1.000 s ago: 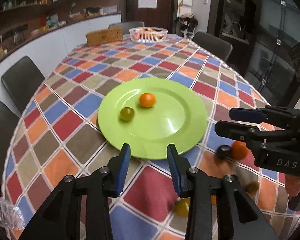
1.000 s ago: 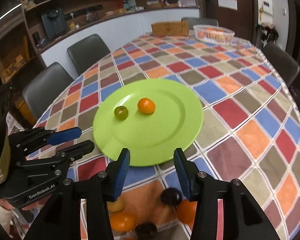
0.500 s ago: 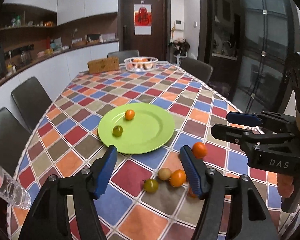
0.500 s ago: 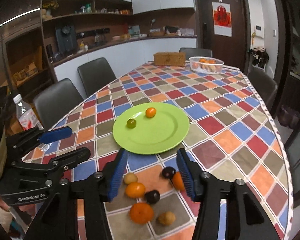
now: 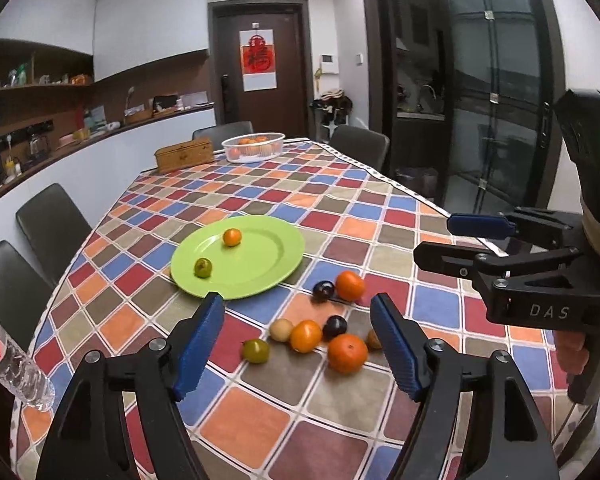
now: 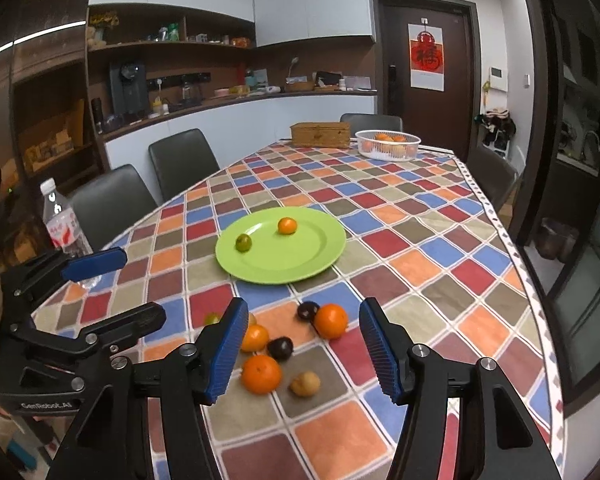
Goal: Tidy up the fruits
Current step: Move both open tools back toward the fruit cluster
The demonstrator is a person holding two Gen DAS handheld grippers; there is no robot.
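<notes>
A green plate (image 5: 260, 264) (image 6: 300, 264) sits on the checked tablecloth and holds a small orange fruit (image 5: 232, 237) (image 6: 287, 225) and a green fruit (image 5: 203, 267) (image 6: 243, 243). Several loose fruits lie in front of it: oranges (image 5: 347, 353) (image 6: 261, 374), dark plums (image 5: 335, 326) (image 6: 280, 348), a green one (image 5: 256, 351) and tan ones (image 6: 305, 384). My left gripper (image 5: 298, 342) is open and empty, held above the loose fruits. My right gripper (image 6: 303, 346) is open and empty above them too, and shows at the right of the left wrist view (image 5: 456, 240).
A white basket of oranges (image 5: 253, 147) (image 6: 388, 144) and a wooden box (image 5: 185, 155) (image 6: 320, 135) stand at the table's far end. A water bottle (image 6: 62, 224) stands at the left edge. Dark chairs (image 5: 52, 224) surround the table.
Both grippers have pulled back and up from the plate and opened wider. The loose fruits in front of the plate have come into full view.
</notes>
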